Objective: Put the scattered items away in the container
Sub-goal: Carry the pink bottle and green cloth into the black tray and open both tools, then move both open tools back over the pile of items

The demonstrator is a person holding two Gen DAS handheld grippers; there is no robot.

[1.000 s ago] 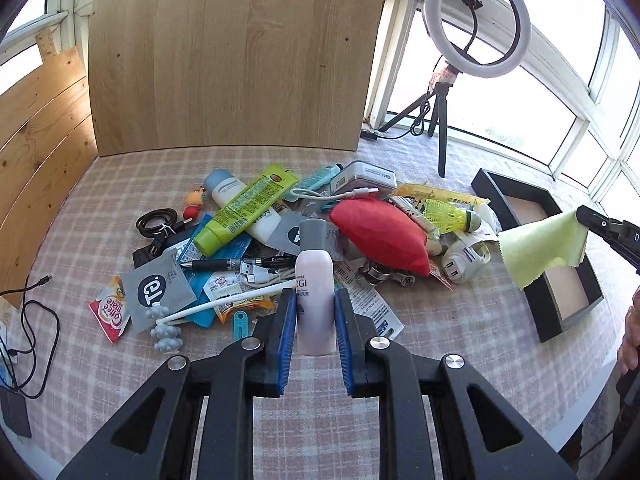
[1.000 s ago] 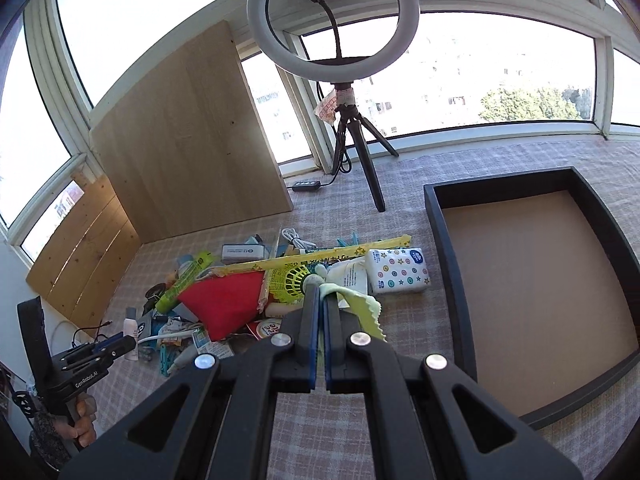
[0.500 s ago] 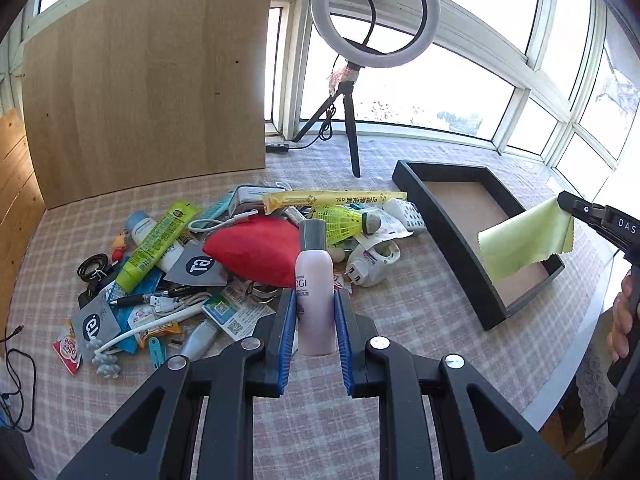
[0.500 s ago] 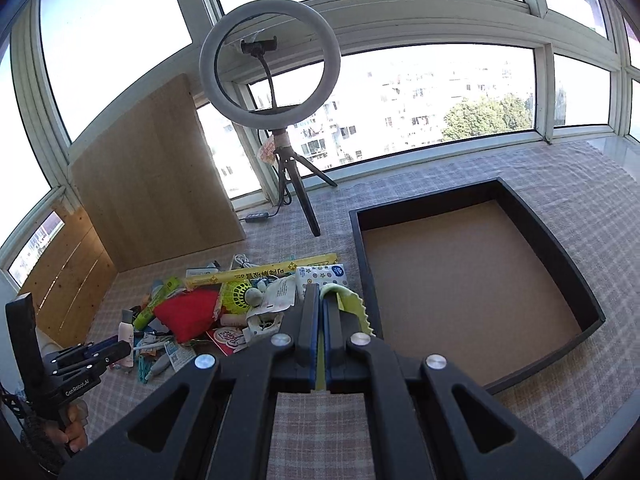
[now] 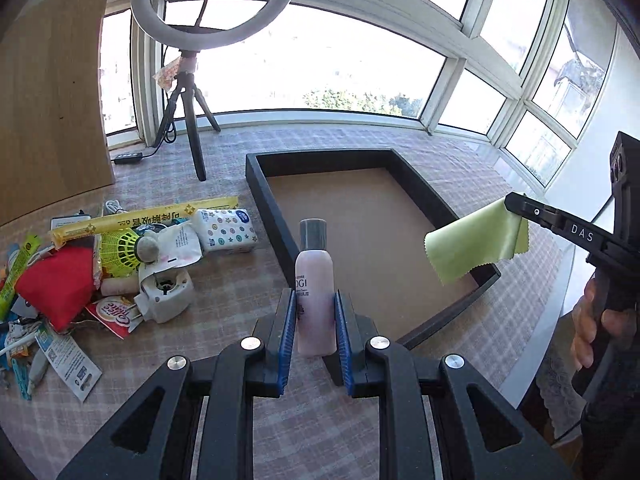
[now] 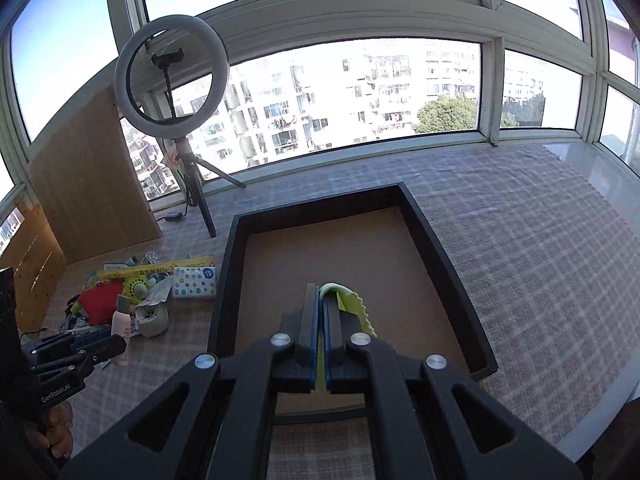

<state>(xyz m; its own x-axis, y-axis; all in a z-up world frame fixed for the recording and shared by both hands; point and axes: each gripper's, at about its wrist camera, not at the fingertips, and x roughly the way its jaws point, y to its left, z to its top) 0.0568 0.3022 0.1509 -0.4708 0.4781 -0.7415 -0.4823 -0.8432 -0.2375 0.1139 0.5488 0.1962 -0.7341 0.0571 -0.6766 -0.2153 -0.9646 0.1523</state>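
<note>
Two grippers are loaded as I watch both feeds. In the left wrist view, my left gripper [image 5: 315, 312] sits at the lower centre, its blue-padded fingers [image 5: 286, 332] closed narrowly on a pale pink bottle [image 5: 315, 292] with a grey cap, held upright in front of the near left wall of the black tray [image 5: 269, 208]. At the right edge of that frame, my right gripper [image 5: 514, 205] pinches a yellow-green cloth [image 5: 476, 242], which hangs over the tray's lower right corner. In the right wrist view, those fingers [image 6: 310, 320] are pressed together on the cloth [image 6: 352, 300] above the tray's brown floor. The pile of scattered items [image 5: 120, 256] lies on the checked table [image 5: 224, 288] at the left of the frame, beside the tray. A ring light [image 5: 216, 0] on a tripod stands at the upper left.
</note>
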